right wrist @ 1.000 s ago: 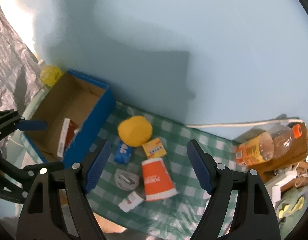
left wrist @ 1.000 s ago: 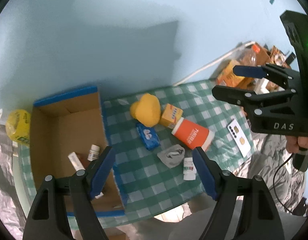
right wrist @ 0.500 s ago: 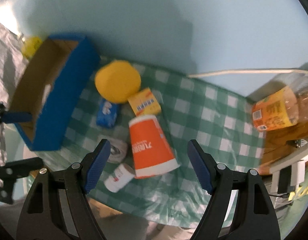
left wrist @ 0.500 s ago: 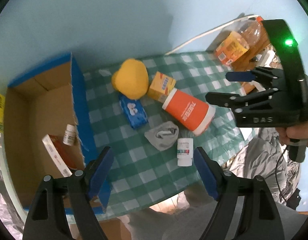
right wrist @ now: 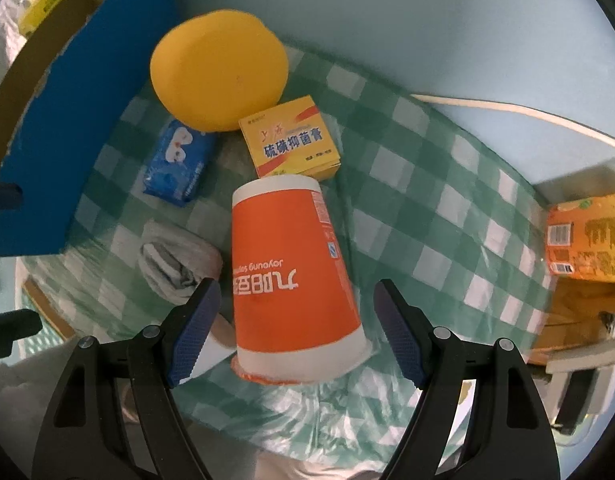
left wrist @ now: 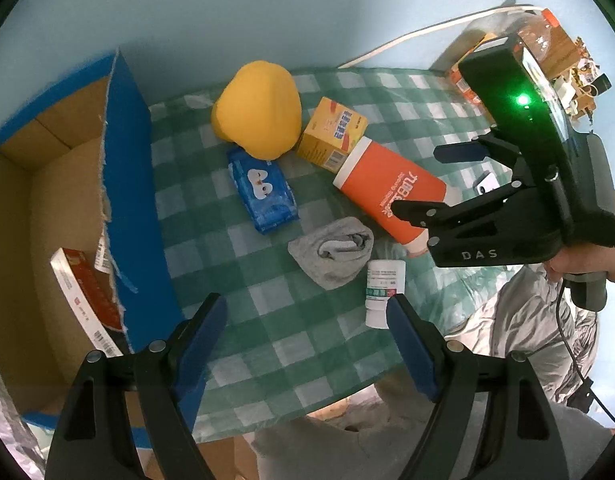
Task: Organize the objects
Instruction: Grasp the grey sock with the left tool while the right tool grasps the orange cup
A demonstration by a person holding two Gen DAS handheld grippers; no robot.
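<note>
An orange paper cup [right wrist: 291, 280] [left wrist: 391, 196] lies on its side on the green checked cloth [left wrist: 267, 300]. My right gripper [right wrist: 295, 332] [left wrist: 423, 184] is open, its fingers on either side of the cup's wide end, not touching. Beside the cup are a yellow box [right wrist: 291, 140] [left wrist: 331, 132], a yellow sponge [right wrist: 219, 76] [left wrist: 259, 108], a blue tissue pack [right wrist: 179, 164] [left wrist: 263, 196], a rolled grey sock [right wrist: 175, 264] [left wrist: 335, 252] and a white pill bottle [left wrist: 383, 292]. My left gripper [left wrist: 307, 344] hangs open over the cloth's near part, with nothing between its fingers.
An open cardboard box with blue edges [left wrist: 127, 184] [right wrist: 79, 92] stands left of the cloth, holding a red book [left wrist: 87, 288]. An orange drink bottle [right wrist: 583, 240] and clutter sit at the right. A white cable [right wrist: 507, 110] runs along the pale blue wall.
Both grippers have moved closer to the table. The right one has come down over the orange cup, which now lies between its open fingers. The objects have not moved.
</note>
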